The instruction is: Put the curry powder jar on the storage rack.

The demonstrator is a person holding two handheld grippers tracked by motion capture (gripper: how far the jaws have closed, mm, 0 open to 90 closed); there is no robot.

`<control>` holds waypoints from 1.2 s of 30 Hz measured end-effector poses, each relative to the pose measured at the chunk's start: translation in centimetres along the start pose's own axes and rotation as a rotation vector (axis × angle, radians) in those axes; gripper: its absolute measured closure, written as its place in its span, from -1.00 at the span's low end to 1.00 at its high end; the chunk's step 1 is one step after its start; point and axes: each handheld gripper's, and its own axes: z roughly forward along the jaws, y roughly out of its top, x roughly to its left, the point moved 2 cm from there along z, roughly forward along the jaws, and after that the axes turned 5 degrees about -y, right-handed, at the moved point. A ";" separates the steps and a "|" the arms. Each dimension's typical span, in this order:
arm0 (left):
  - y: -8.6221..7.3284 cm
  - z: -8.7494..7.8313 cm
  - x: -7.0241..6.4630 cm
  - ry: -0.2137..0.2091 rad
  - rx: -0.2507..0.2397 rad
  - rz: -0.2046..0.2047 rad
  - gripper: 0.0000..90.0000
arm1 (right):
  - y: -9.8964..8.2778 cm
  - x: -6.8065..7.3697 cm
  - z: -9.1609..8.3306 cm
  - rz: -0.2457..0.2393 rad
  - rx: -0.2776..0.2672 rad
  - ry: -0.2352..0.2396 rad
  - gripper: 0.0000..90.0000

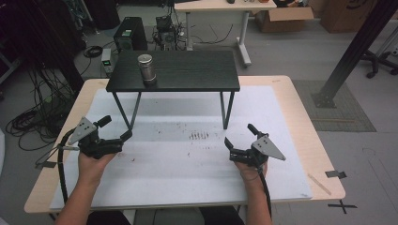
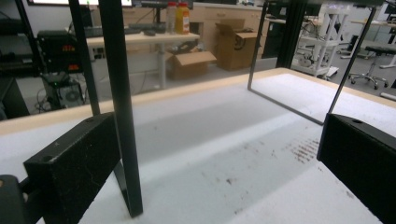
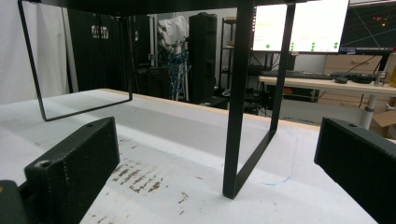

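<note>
A lab room with cabled equipment, cardboard boxes and a far desk surrounded a wooden table (image 1: 300,122) covered by a stained white mat (image 1: 187,159). The left gripper (image 1: 123,139) had its jaws spread wide and empty, low over the mat, just beside the left front leg (image 2: 122,116) of a small black stand (image 1: 187,70); in the left gripper view that leg rose between the two jaws, nearer the left one. The right gripper (image 1: 229,147) was likewise released, holding nothing, near the stand's right front leg (image 3: 239,102), which stood between its jaws in the right gripper view. Each gripper was gripped by a hand, the left hand (image 1: 94,164) and right hand (image 1: 251,169) entering from the near edge. A metal can (image 1: 146,68) stood upright on the stand's top, toward its left side, well apart from both grippers.
</note>
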 end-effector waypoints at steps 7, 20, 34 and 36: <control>-2.1 0.2 0.2 0.005 -0.006 -0.010 -0.99 | 0.0 0.0 0.0 -0.003 0.000 0.000 -1.00; -4.8 0.8 0.5 0.025 -0.016 -0.021 -0.99 | 0.0 0.0 0.0 -0.001 0.001 -0.001 -1.00; -5.7 0.4 -0.2 0.014 -0.059 0.037 -0.99 | 0.0 0.0 0.0 -0.005 0.001 -0.001 -1.00; -5.8 0.2 -0.5 0.022 -0.090 0.061 -1.00 | 0.0 0.0 0.0 -0.005 0.000 -0.001 -1.00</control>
